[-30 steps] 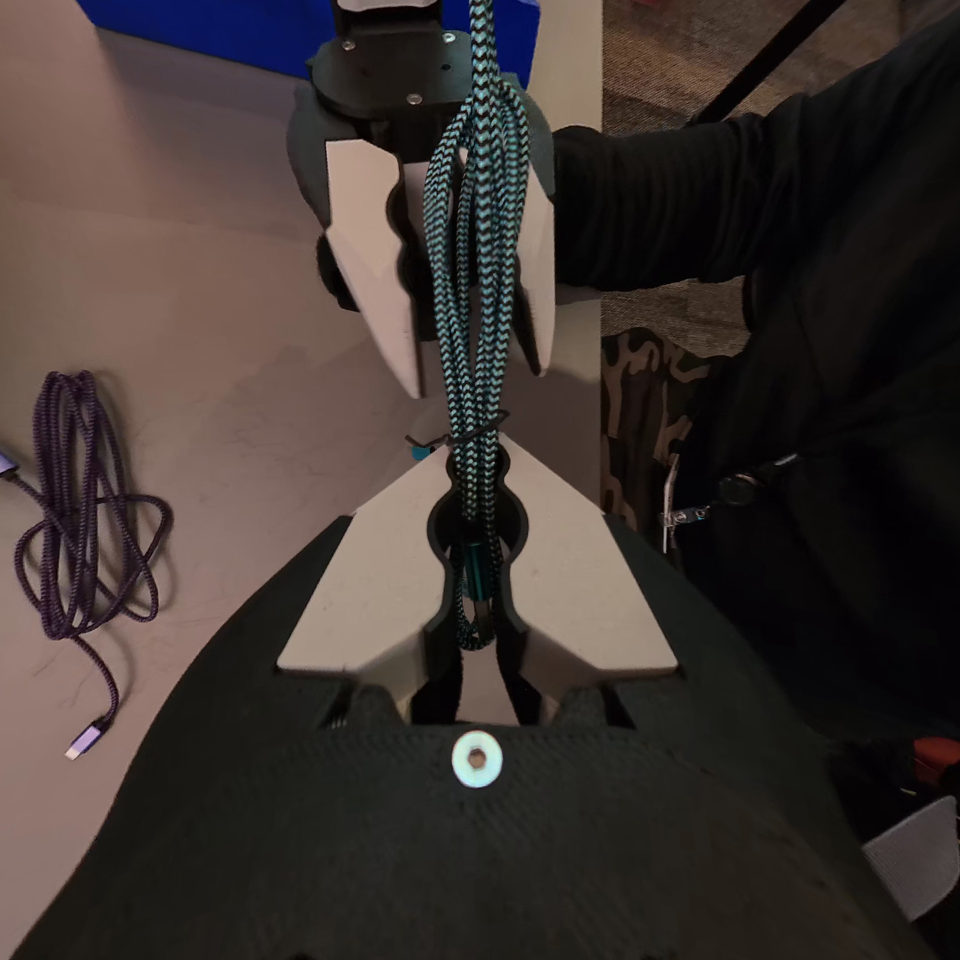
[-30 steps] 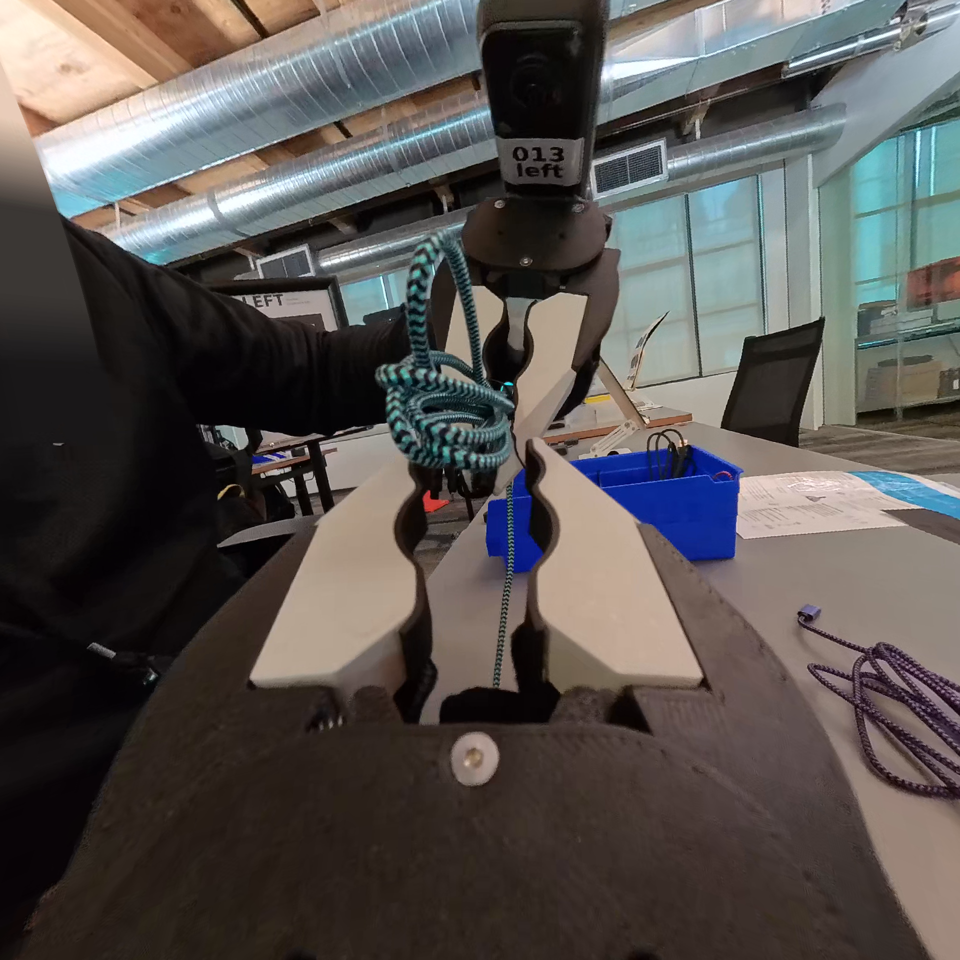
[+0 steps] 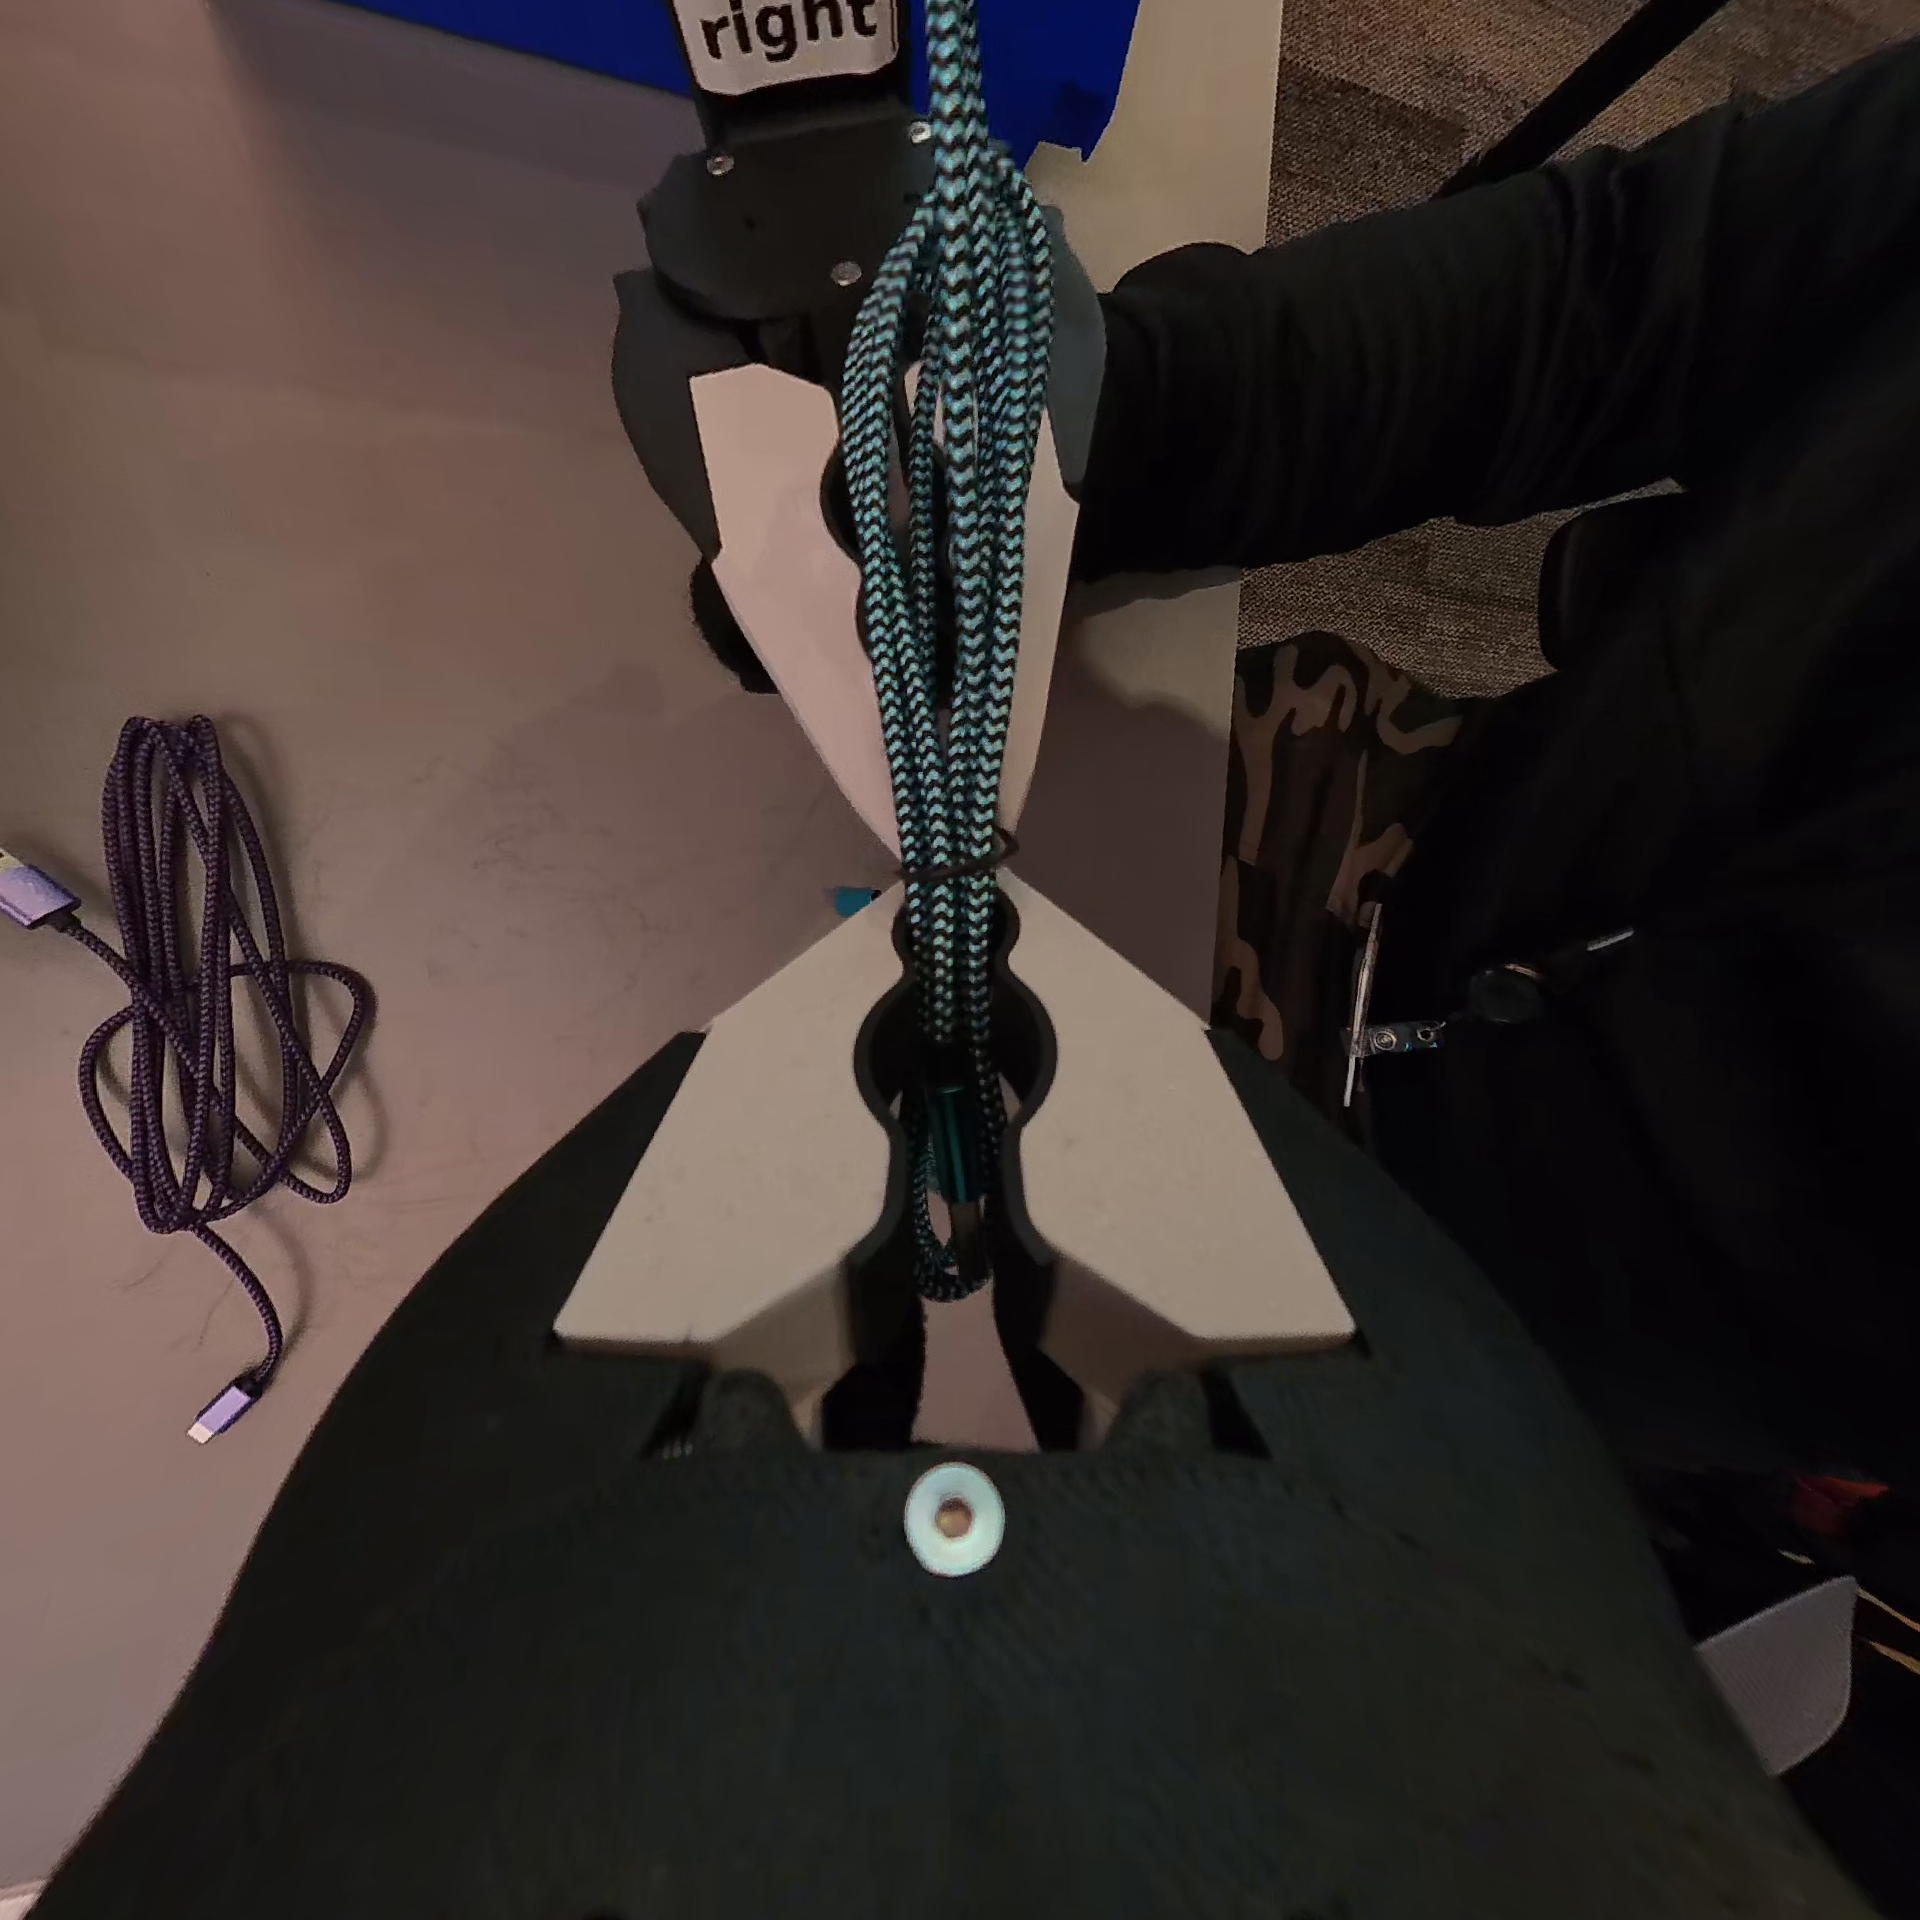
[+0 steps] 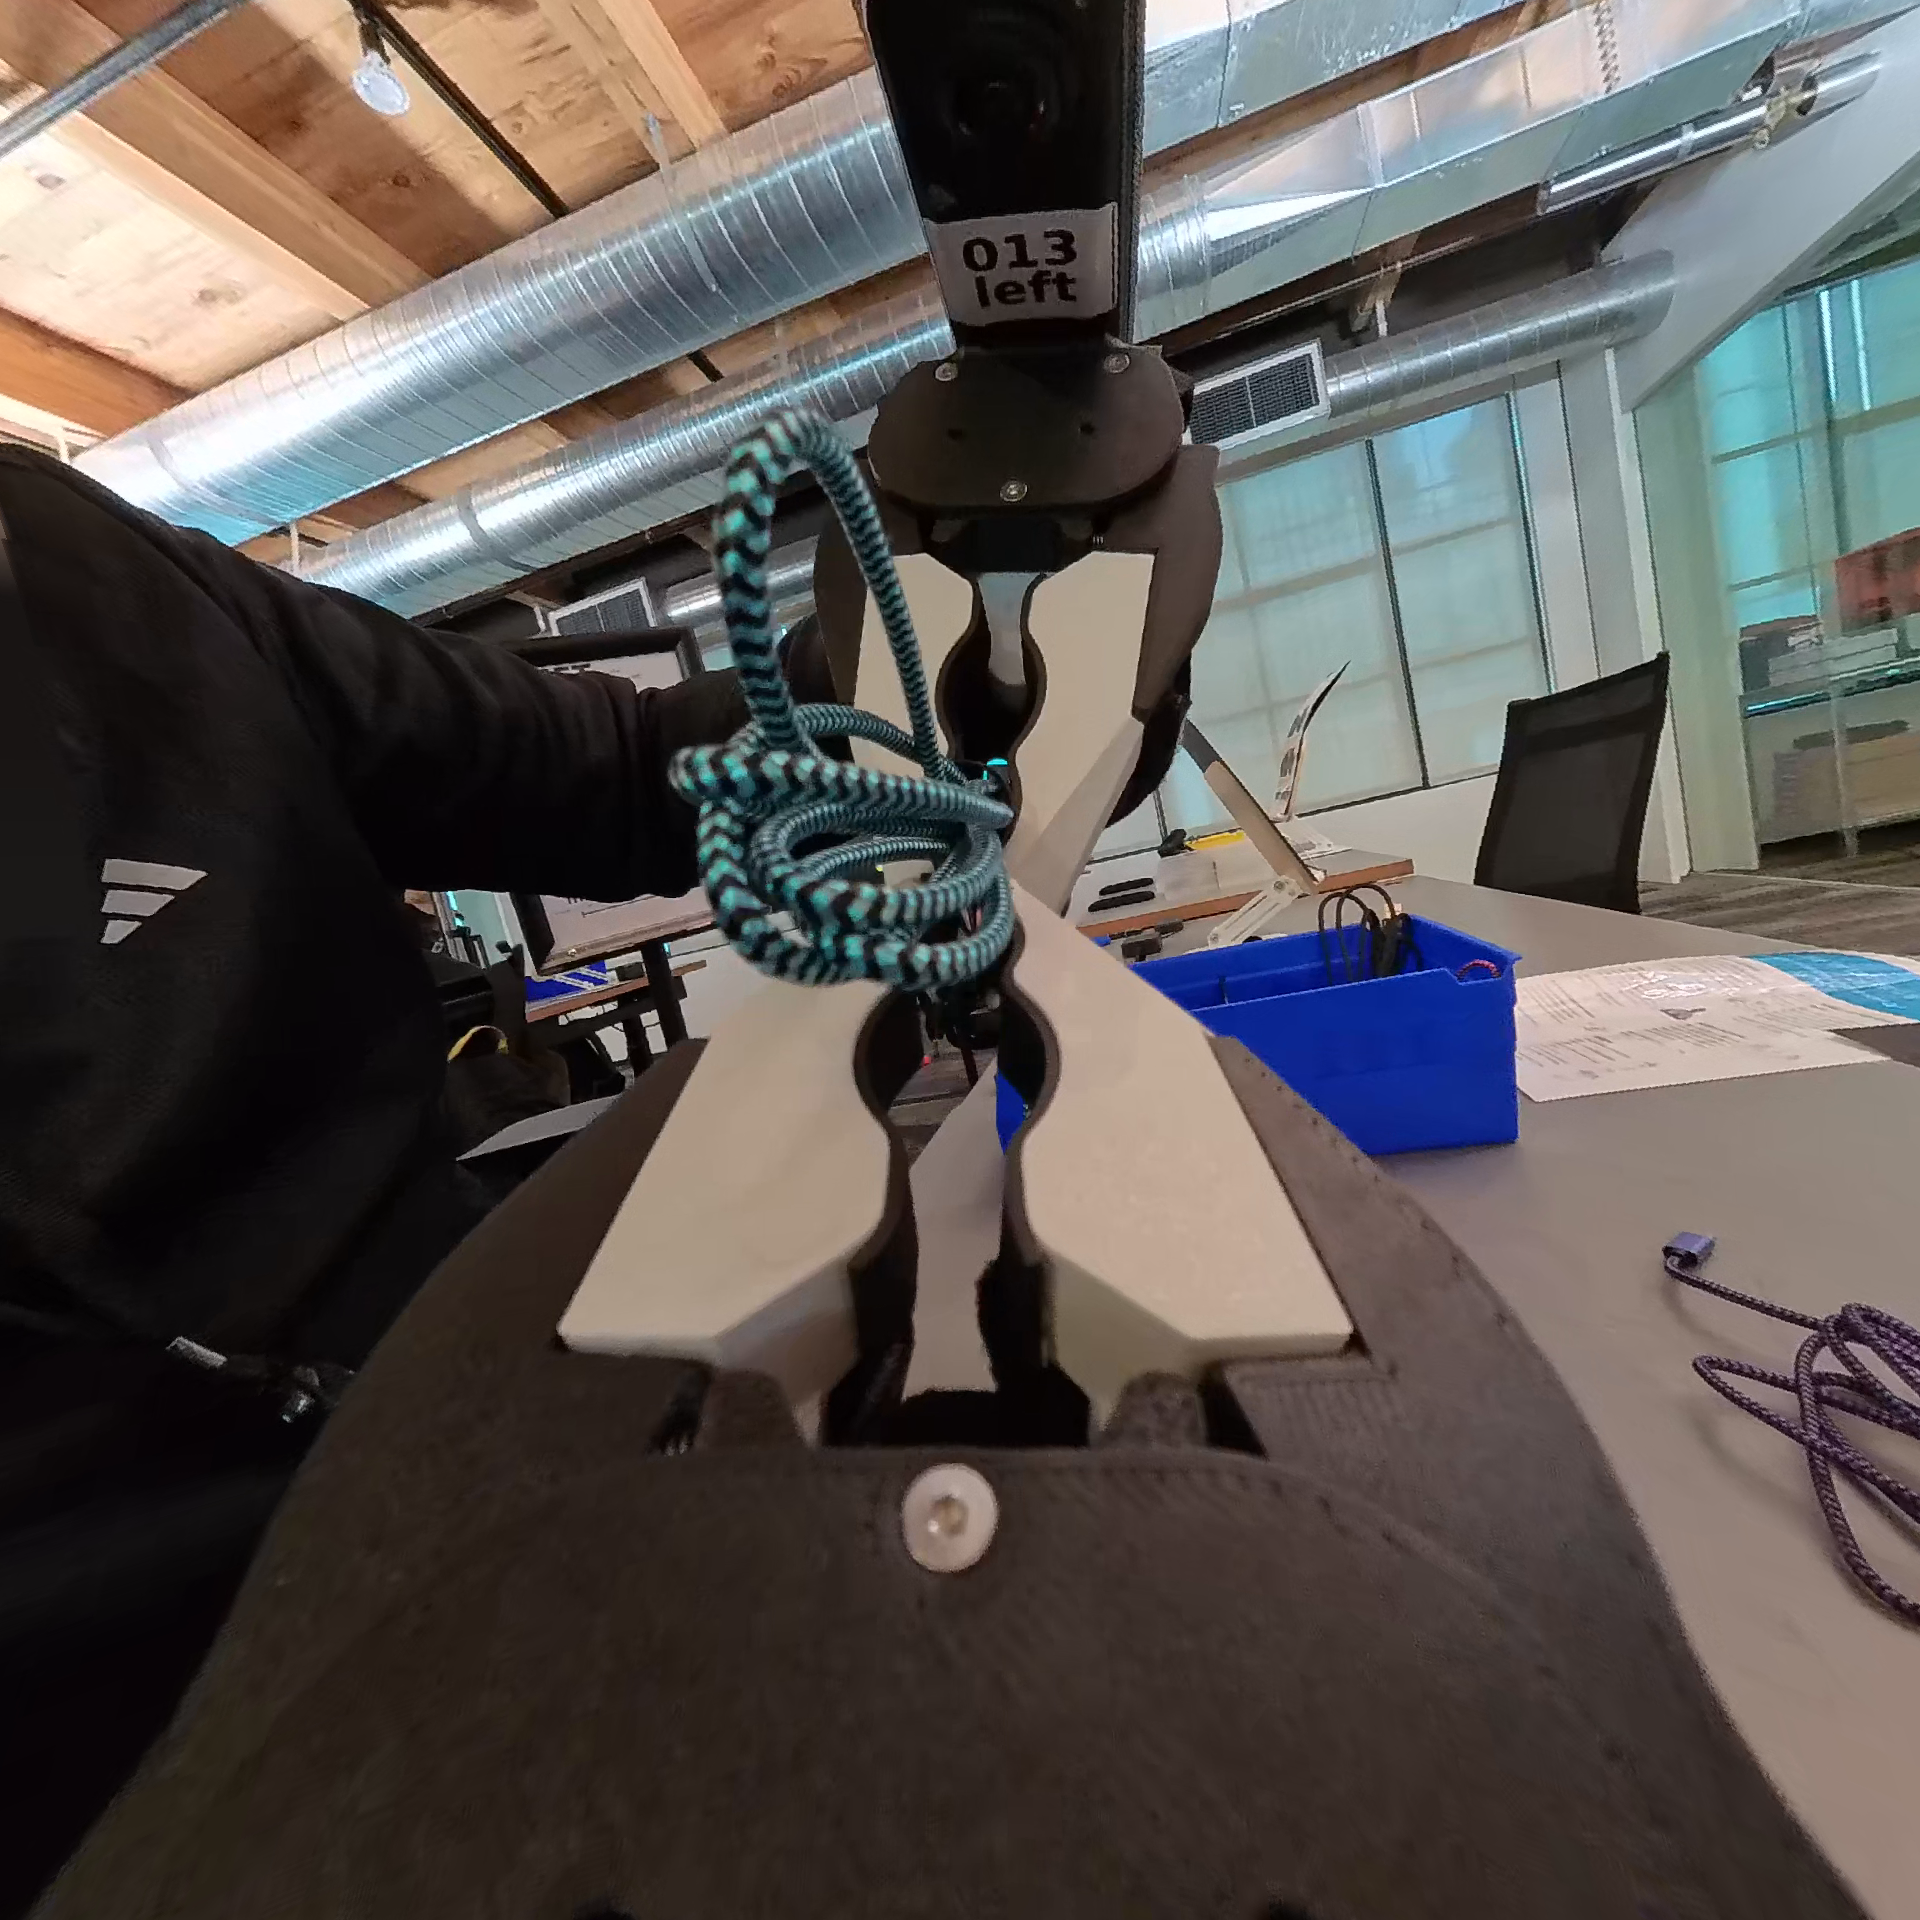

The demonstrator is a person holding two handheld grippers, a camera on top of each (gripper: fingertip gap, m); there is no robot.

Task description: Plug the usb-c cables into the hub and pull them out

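A teal-and-black braided cable [image 3: 940, 582], bundled with a thin black tie, hangs between the two grippers. My left gripper [image 3: 951, 904] is shut on the bundle, with a teal connector [image 3: 951, 1153] in the gap between its fingers. My right gripper [image 4: 1013, 914] meets it tip to tip and is shut on the same bundle by the tie. The bundle's loops [image 4: 831, 883] bulge out to the left of the tips. The right gripper also shows in the left wrist view [image 3: 914, 852], and the left gripper in the right wrist view [image 4: 1029, 831]. No hub is in view.
A purple braided cable [image 3: 197, 987] lies loose on the grey table [image 3: 416, 520]; it also shows in the right wrist view [image 4: 1849, 1382]. A blue bin [image 4: 1351, 1039] and papers [image 4: 1683, 1018] sit farther back. A person's black sleeve [image 3: 1455, 395] reaches in beside the table edge. My two grippers' fingertips are within a few centimetres of each other.
My right gripper has gone from open to shut at the bundle. The two grippers have come closer, tip to tip. The left gripper still holds the cable.
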